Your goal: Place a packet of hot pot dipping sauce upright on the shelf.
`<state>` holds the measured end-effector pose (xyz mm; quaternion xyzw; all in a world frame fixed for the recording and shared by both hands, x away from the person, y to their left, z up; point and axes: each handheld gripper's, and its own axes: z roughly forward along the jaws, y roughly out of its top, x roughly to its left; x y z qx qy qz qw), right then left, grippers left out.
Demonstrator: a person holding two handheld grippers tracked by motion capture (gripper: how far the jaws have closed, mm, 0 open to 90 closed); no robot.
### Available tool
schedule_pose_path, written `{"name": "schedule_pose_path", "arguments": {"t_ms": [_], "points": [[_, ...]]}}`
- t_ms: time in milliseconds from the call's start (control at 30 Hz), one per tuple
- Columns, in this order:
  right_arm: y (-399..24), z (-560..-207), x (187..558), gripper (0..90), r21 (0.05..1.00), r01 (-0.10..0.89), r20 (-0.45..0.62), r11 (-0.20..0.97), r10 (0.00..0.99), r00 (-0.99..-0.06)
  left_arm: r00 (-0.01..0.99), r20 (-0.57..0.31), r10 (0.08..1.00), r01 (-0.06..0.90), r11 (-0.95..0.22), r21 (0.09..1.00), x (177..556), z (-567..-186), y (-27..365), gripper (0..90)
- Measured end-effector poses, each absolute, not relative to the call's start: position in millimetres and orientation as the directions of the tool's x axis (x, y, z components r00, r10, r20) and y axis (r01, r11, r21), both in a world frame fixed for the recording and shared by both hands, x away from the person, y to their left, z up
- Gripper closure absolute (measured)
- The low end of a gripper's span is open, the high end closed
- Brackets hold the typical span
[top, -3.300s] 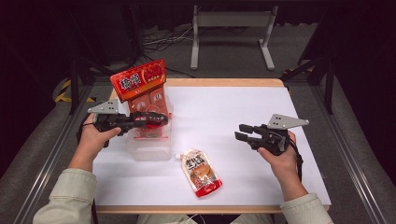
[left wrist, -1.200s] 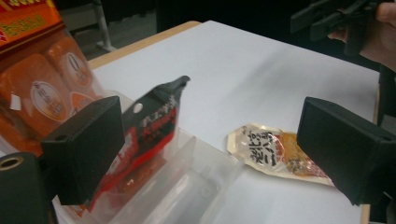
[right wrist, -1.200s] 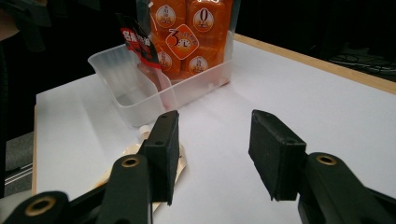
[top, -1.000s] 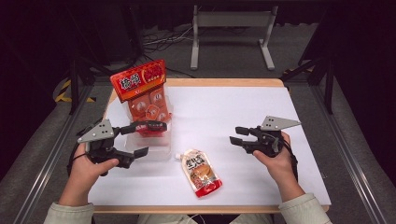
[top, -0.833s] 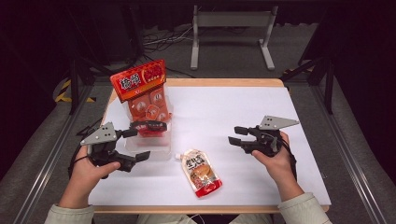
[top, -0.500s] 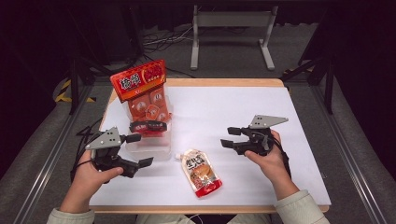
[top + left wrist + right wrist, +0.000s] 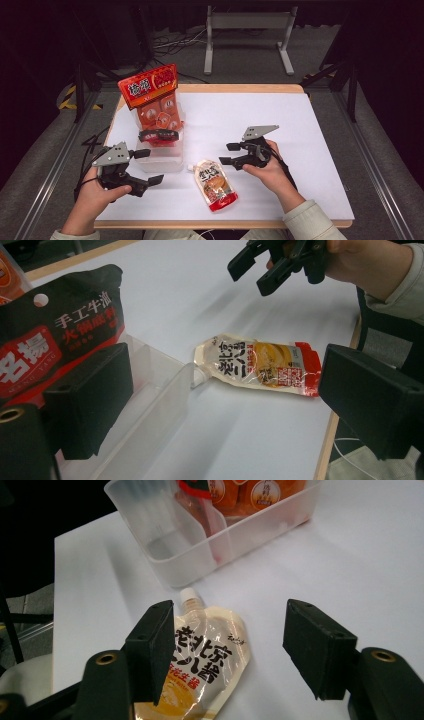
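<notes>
A cream and red spouted sauce pouch [image 7: 215, 184] lies flat on the white table, spout toward the clear plastic bin [image 7: 161, 161]. My right gripper [image 7: 228, 153] hovers just right of the pouch, pointing left. Its jaws have just been opening and nothing is between them. In the right gripper view the pouch [image 7: 205, 670] lies just ahead of and beneath the open gripper [image 7: 235, 650], nearer its left jaw. My left gripper [image 7: 149, 166] stands open and empty at the bin's near corner. In the left gripper view the pouch [image 7: 260, 365] lies beyond its wide jaws.
The bin holds a tall red snack bag [image 7: 149, 86] with orange sachets [image 7: 161, 114] and a black and red packet [image 7: 159, 135], seen close in the left gripper view [image 7: 60, 340]. The bin's near compartment [image 7: 165, 540] is bare. The table's front edge [image 7: 225, 223] is near both forearms.
My right gripper has moved left and lower toward the pouch, with its jaws spreading wider. The left gripper let go of the black packet in the bin, then drew back toward the front edge.
</notes>
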<state>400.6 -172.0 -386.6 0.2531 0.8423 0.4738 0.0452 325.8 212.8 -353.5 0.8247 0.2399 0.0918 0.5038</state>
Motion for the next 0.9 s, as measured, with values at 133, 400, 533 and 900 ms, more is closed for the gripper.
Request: {"name": "schedule_pose_path", "arguments": {"t_ms": [133,400,533,900], "points": [[-160,-395,404,38.5,0.802,0.396,0.170,0.447,0.465,-0.869,0.872,-0.097,0.479,0.309,-0.387,0.869,326,-355,210,8.5],[-146,-412,412,39.6,0.740,0.443,0.184,0.506,0.481,-0.857,0.883,-0.119,0.454,0.327,-0.415,0.849,326,-357,204,10.6],[-139,-419,415,40.5,0.724,0.449,0.188,0.524,0.477,-0.859,0.886,-0.124,0.446,0.333,-0.428,0.840,325,-357,204,11.1],[-126,-435,418,42.5,0.694,0.465,0.205,0.550,0.469,-0.859,0.888,-0.126,0.442,0.337,-0.438,0.833,324,-358,204,10.5]]}}
